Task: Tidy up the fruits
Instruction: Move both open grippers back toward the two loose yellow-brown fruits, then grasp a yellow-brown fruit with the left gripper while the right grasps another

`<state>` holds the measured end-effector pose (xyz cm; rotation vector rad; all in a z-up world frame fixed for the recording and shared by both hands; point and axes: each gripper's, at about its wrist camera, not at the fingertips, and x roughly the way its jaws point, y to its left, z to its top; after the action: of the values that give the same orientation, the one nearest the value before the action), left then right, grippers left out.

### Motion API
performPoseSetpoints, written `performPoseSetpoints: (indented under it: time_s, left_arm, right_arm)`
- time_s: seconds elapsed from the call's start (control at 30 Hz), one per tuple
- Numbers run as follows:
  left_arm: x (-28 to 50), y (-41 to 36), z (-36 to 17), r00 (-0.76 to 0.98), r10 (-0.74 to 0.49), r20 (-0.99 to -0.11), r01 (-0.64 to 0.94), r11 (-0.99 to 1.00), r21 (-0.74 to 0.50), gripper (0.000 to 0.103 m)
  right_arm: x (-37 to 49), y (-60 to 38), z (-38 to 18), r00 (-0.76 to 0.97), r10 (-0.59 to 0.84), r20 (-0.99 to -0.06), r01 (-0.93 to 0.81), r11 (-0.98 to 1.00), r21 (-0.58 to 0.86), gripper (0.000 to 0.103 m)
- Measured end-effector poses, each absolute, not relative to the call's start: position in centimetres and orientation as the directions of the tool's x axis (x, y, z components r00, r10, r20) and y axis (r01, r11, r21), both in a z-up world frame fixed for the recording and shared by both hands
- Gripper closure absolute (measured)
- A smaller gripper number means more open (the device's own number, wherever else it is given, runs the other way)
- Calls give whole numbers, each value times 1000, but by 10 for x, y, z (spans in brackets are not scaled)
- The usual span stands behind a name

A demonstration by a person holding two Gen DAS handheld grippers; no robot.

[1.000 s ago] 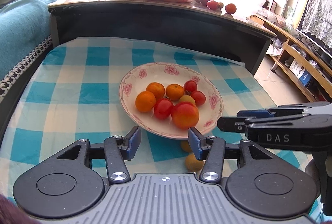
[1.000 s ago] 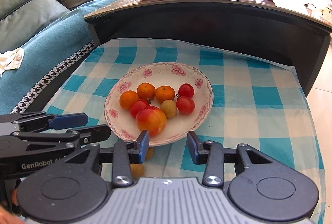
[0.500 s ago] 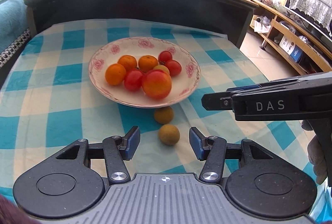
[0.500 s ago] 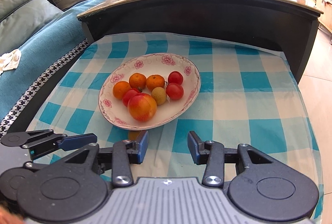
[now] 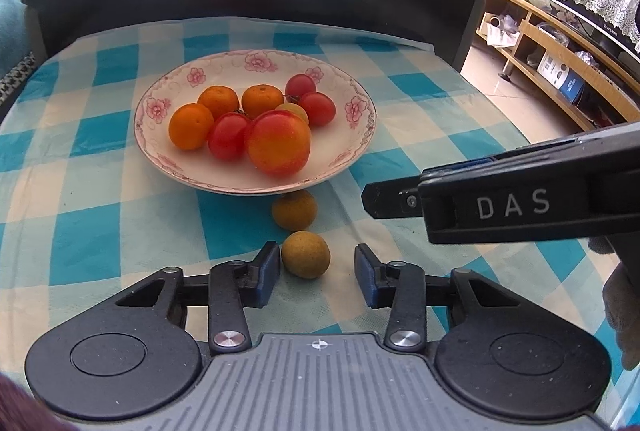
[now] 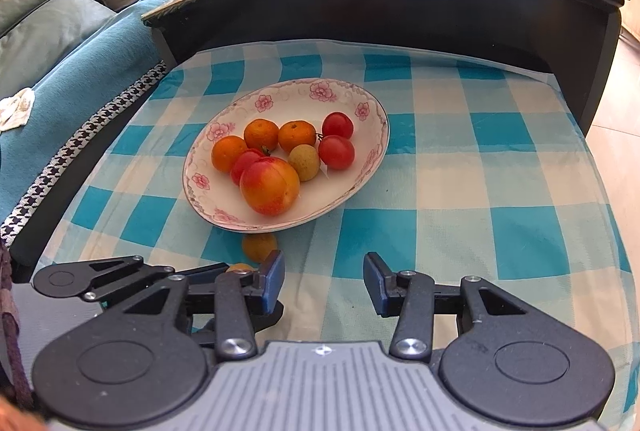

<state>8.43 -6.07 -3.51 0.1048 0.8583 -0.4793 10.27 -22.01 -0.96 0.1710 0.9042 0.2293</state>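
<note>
On the checked cloth: we have our left gripper (image 5: pixel 316 265) low over the blue-and-cream tablecloth (image 5: pixel 100 215), just in front of the flowered plate (image 5: pixel 352 151)
Changed: over the last moment we brought this gripper nearer and lower, and its jaws have just been closing; the near longan (image 5: pixel 305 254), earlier ahead of the fingers, now sits between them
Left tongs: not yet gripping; the left pad (image 5: pixel 269 273) is just beside or touching the fruit, the other pad stands clear of it, so we count them open
Right tongs: our right gripper (image 6: pixel 324 281) hovers beside, jaws apart with only cloth between them, holding nothing
Fruit: a second longan (image 5: pixel 294 209) lies against the plate's near edge; the plate already carries three oranges, three small tomatoes, one longan and a big peach (image 5: pixel 279 143)
Meaning: we judge the pick of the near longan is under way; two loose fruits remain to be plated
Risk: a round fruit pushed from one side may roll away as we close
</note>
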Motion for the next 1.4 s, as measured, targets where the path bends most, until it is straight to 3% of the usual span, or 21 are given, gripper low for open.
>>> performPoseSetpoints:
  time_s: [0.3, 0.7, 1.4]
  left_arm:
    - [84, -51, -32, 544, -367, -755, 427, 895, -127, 69]
    - [89, -57, -35, 558, -367, -744, 427, 896, -122, 65]
    - [78, -33, -31, 539, -357, -763, 416, 900, -128, 68]
  right_arm:
    - [106, -214, -14, 586, 269, -764, -128, 962, 241, 56]
    - [107, -216, -19, 576, 263, -774, -112, 963, 244, 55]
    - [128, -182, -31, 554, 300, -777, -179, 954, 241, 54]
